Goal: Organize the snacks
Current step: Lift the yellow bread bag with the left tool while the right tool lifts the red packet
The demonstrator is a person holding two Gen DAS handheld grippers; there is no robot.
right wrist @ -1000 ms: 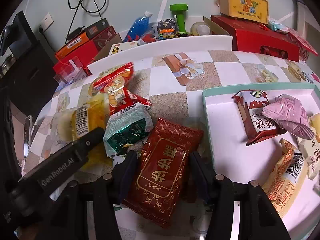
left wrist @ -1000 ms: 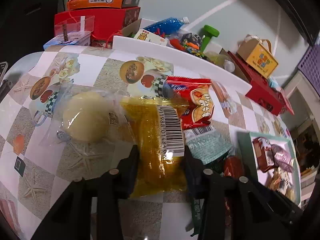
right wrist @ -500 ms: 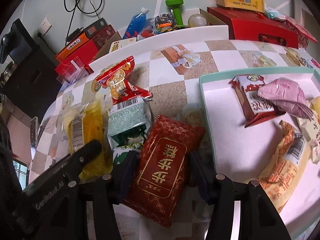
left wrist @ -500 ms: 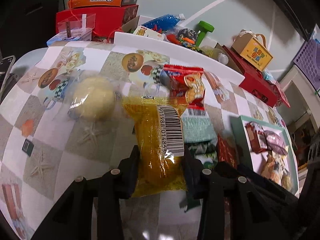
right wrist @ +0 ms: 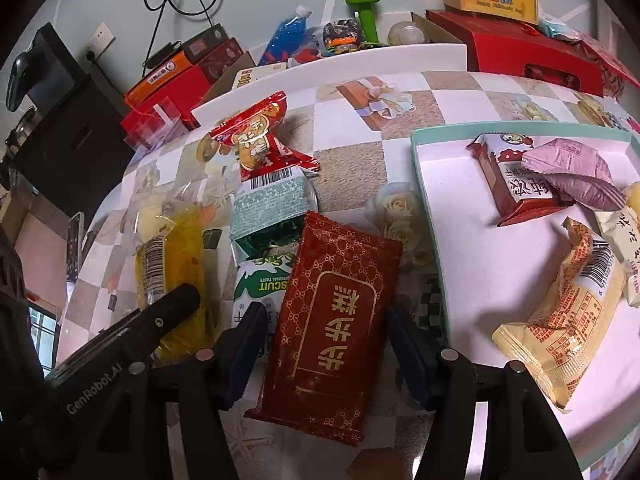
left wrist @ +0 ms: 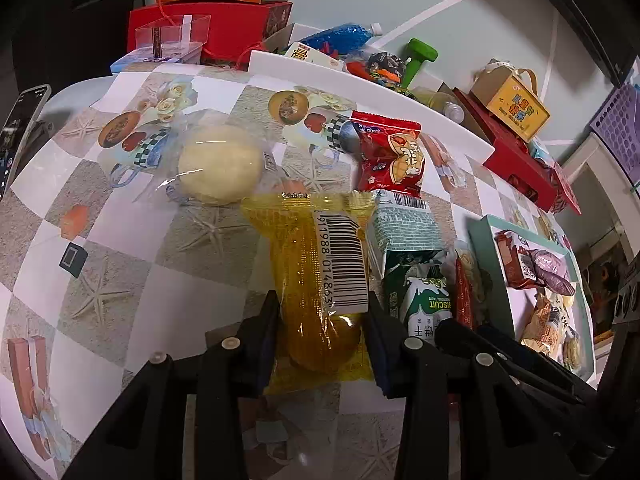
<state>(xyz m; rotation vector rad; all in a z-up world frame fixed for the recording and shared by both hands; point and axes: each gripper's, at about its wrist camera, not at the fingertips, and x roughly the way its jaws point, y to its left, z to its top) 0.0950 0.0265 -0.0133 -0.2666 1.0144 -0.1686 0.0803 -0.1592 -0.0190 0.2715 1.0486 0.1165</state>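
My left gripper (left wrist: 322,340) is shut on a yellow snack pack (left wrist: 320,280) with a barcode label and holds it above the table. My right gripper (right wrist: 326,346) is shut on a dark red packet (right wrist: 332,320) with gold writing, held just left of the teal-rimmed tray (right wrist: 424,184). The tray holds several snacks, among them a brown-red packet (right wrist: 512,176), a pink pouch (right wrist: 572,172) and an orange-printed bag (right wrist: 568,312). A round bun in clear wrap (left wrist: 220,164), a red snack bag (left wrist: 392,156) and a green biscuit pack (left wrist: 416,260) lie on the table.
A white board (left wrist: 360,80) stands along the table's far edge. Behind it are red and orange boxes (left wrist: 208,12), a blue bottle (left wrist: 340,36), a green dumbbell (left wrist: 418,56) and a yellow gift box (left wrist: 512,104). A phone (left wrist: 20,128) lies at the left edge.
Both grippers have risen with their packs: the yellow pack and the dark red packet sit higher above the table, and the view looks down on more of the tray.
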